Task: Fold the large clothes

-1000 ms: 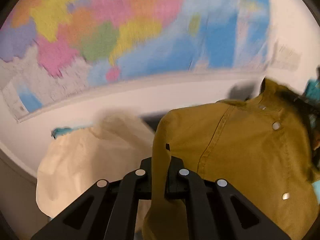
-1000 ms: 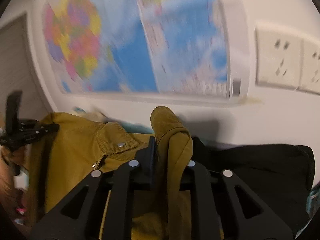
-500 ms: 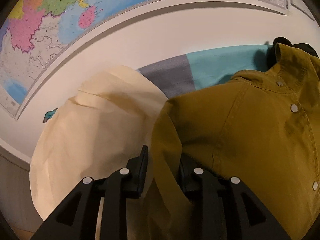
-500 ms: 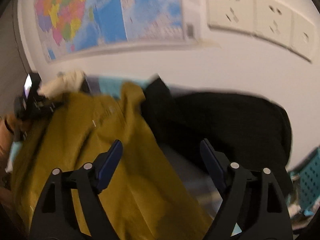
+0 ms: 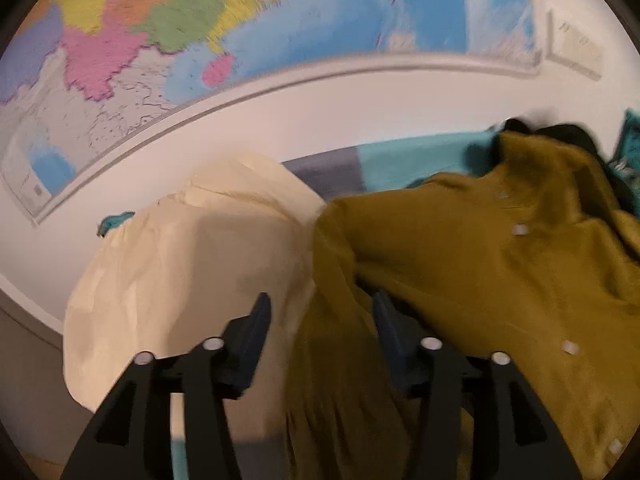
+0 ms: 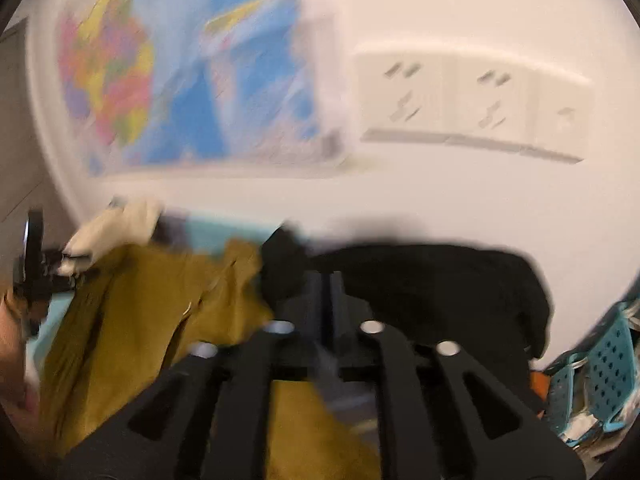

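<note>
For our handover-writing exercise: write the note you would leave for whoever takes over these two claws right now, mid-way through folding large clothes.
Left claw: jaws have just been opening; a fold of the mustard-yellow buttoned cotton shirt lies between them, not pinched.
Right claw: jaws have just been closing and are nearly together at the edge of the black fabric garment; blur hides whether they grip it.
Things: the shirt lies rumpled on the teal and grey cover, with a cream fabric garment to its left and the black one to its right.
Done: no fold visible.
Left: flatten the shirt and fold it, probably then the others.
</note>
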The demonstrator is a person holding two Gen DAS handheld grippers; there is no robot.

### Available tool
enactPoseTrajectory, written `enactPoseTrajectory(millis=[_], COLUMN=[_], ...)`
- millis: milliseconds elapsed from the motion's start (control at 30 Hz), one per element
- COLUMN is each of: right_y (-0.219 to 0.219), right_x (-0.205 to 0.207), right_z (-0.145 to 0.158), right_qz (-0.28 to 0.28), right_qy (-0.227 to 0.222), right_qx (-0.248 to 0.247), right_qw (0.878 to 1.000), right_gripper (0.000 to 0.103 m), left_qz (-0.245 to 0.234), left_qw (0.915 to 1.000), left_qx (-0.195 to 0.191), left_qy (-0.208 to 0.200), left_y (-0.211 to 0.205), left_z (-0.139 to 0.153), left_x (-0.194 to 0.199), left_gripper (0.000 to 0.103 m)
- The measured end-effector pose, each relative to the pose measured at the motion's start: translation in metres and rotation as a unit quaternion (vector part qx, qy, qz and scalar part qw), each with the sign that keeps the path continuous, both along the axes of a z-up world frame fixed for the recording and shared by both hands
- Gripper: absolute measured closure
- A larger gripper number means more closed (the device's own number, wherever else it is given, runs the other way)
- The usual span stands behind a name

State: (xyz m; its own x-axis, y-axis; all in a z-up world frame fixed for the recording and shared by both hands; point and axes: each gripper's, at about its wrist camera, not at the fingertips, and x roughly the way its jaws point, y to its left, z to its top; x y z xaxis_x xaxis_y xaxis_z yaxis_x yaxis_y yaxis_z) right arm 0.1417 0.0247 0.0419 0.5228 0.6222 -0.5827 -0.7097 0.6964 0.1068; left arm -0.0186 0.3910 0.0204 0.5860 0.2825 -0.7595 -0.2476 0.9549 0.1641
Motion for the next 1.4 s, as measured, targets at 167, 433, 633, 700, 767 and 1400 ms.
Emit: enactPoseTrajectory(millis=[167, 433, 633, 700, 767, 1400], right_y=[0.038, 0.014, 0.004, 0.005, 0.008, -0.044], right_x=[-0.05, -0.027, 0.013, 0.028, 0.038, -0.051], right_z=[-0.072, -0.042, 0.011, -0.007, -0.034, -0.031], right_qz=[0.057, -0.027, -0.079, -0.087, -0.092, -0.051], right_qy=[-0.013, -0.045, -0.057, -0.012, 0.017, -0.004], right_qx=[-0.148, -0.129, -0.053, -0.053, -0.069, 0.016], right_qw=[0.987, 0.99, 0.994, 0.995, 0.993, 0.999], right_gripper=[0.042, 0.099, 0.099, 0.099, 0.098, 0.05], left_qz=[-0.036, -0.066, -0.069, -0.086, -0.086, 0.204], left_qw=[0.9993, 0.9974, 0.9955, 0.9928, 0.9924, 0.9535], left_qx=[-0.012, -0.021, -0.06, -0.073, -0.057, 0.215], left_qy=[-0.005, 0.016, 0.023, 0.042, 0.067, 0.054], left_y=[-0.029, -0.061, -0.066, -0.075, -0.083, 0.076], left_z=[-0.001, -0.023, -0.026, -0.034, -0.047, 0.016], left_x=[-0.044, -0.066, -0.069, -0.069, -0.066, -0.094], left_gripper=[0.04, 0.031, 0.018, 0.015, 0.021, 0.065])
